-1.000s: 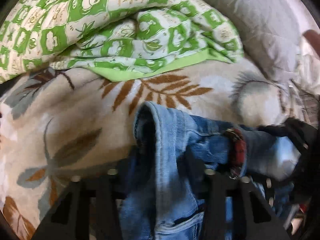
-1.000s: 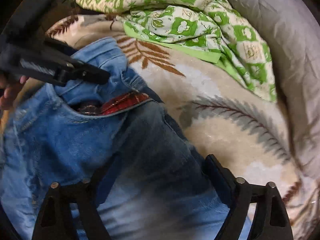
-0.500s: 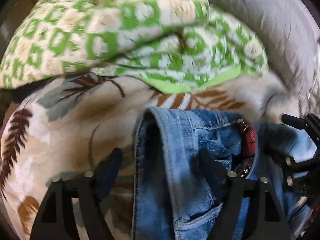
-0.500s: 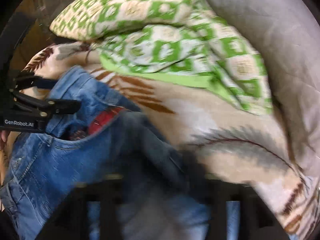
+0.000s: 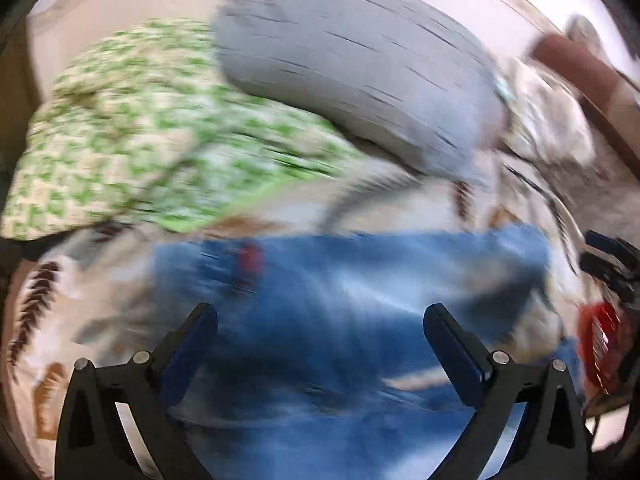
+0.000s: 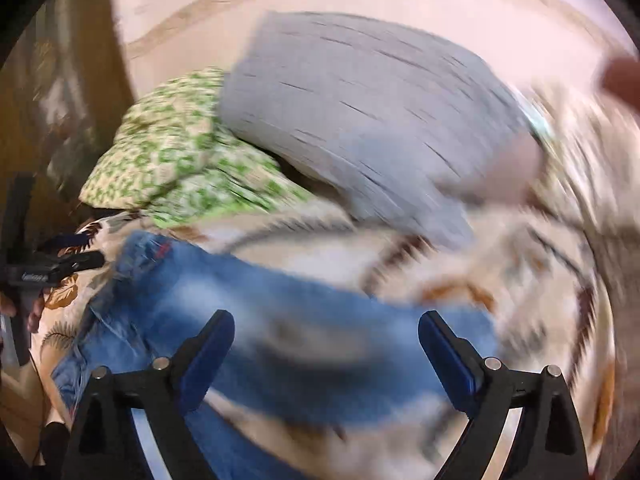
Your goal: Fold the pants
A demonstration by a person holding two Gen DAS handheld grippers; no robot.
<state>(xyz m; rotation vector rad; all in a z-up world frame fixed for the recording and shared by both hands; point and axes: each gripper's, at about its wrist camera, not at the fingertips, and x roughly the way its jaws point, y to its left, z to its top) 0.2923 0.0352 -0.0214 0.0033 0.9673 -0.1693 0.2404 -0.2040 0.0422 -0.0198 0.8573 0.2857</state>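
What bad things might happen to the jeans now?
Both the left gripper and the right gripper are open, with nothing pinched, so the jeans may slump out of their fold. The pictures are badly blurred, so a fast grab might miss the cloth or catch the leaf-print blanket underneath too. The green quilt lies near the waistband and might get snagged.

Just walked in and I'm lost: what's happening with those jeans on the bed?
A person is folding blue jeans using two handheld grippers. Right now both the left gripper and the right gripper are open and hold nothing. The jeans lie on a leaf-print blanket, near a green quilt and grey pillow.
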